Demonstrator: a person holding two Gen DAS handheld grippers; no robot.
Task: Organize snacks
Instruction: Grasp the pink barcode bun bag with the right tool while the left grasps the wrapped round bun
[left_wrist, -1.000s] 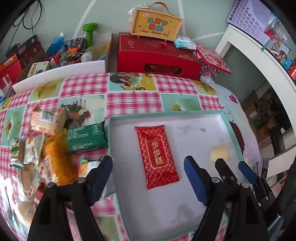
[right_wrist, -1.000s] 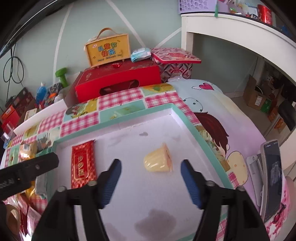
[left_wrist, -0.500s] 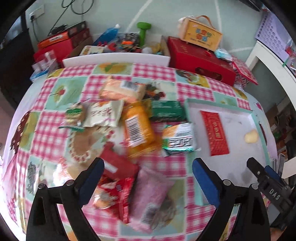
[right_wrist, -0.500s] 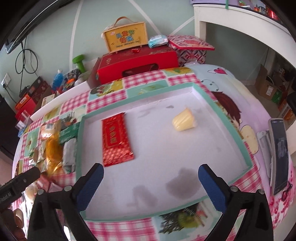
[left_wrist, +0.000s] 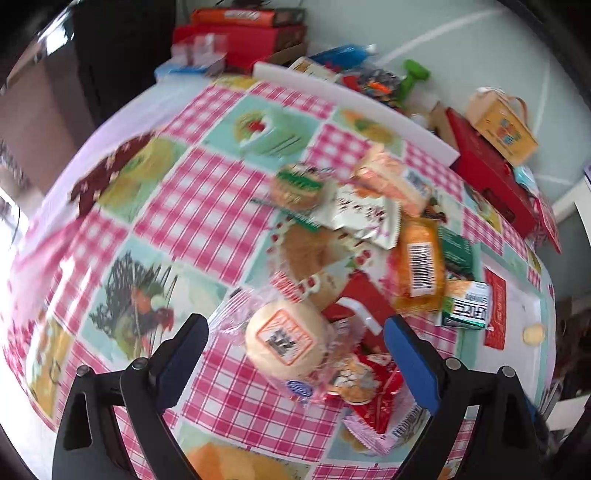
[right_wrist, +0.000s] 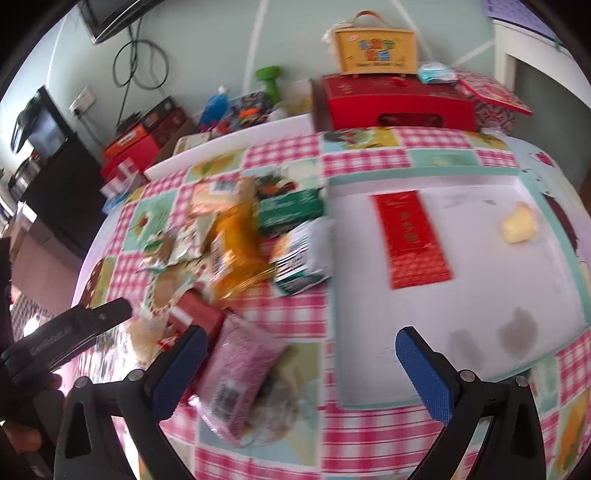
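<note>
Change since a second ago: both grippers swung off the tray and over to the loose snack heap; red packet and yellow jelly cup left lying in the tray. Jaws of both just been opening, nothing between the pads in either case. Reading: two deposits apparently done, next pick being lined up.

Left gripper (left_wrist: 293, 345): jaws wide, empty, poised over the near end of the heap. Framed between the fingers, not touched so far as can be told: round bun in clear wrapper (left_wrist: 286, 341). Just right of it, crinkled red snack bag (left_wrist: 373, 384).

Right gripper (right_wrist: 295, 356): jaws at their widest, empty, straddling the tray's near left corner. Pink packet (right_wrist: 240, 373) lying by the left finger; contact not discernible through the blur.

Middle of heap: orange barcoded packet (left_wrist: 417, 266), white-and-green packet (right_wrist: 303, 258), dark green packet (right_wrist: 288, 210), silver foil packet (left_wrist: 364, 218).

Beyond, to the right: teal-rimmed white tray (right_wrist: 424, 171) holding red packet (right_wrist: 410, 236) and yellow jelly cup (right_wrist: 519, 225), well apart.

Far edge: red gift box (right_wrist: 399, 103), yellow carry box (right_wrist: 376, 50) on top.

Remaining: most of the heap outside the tray.
</note>
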